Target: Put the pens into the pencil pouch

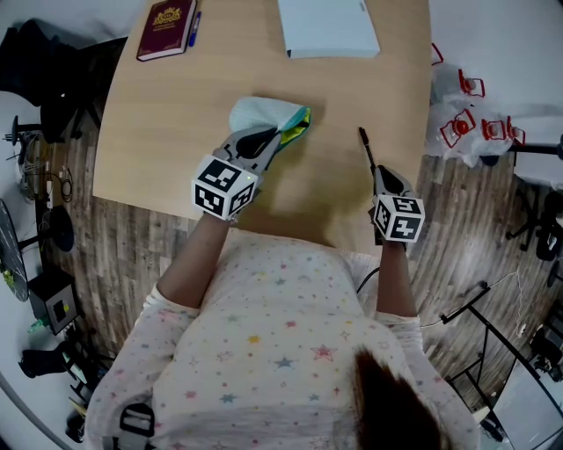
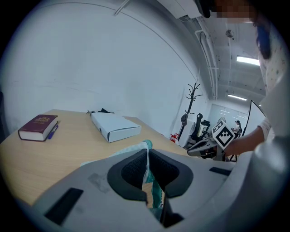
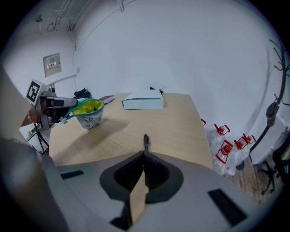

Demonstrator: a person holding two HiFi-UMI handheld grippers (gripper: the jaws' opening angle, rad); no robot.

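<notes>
Left tongs (image 2: 147, 168) pinch the pouch (image 2: 146, 147) rim; right tongs (image 3: 144, 159) clamp the pen (image 3: 146, 141), its rear end hidden between them.

Quick tally, one desk (image 1: 167, 132). Two pens: one black pen (image 1: 366, 148) and one blue pen (image 1: 193, 28). One pouch (image 1: 268, 119). One dark red book (image 1: 166, 28). One flat white box (image 1: 327, 26). Two claws, left claw (image 1: 264, 139) and right claw (image 1: 380, 176). Down on the floor there are red-handled bits (image 1: 457, 127) in plastic; I count at least four.
</notes>
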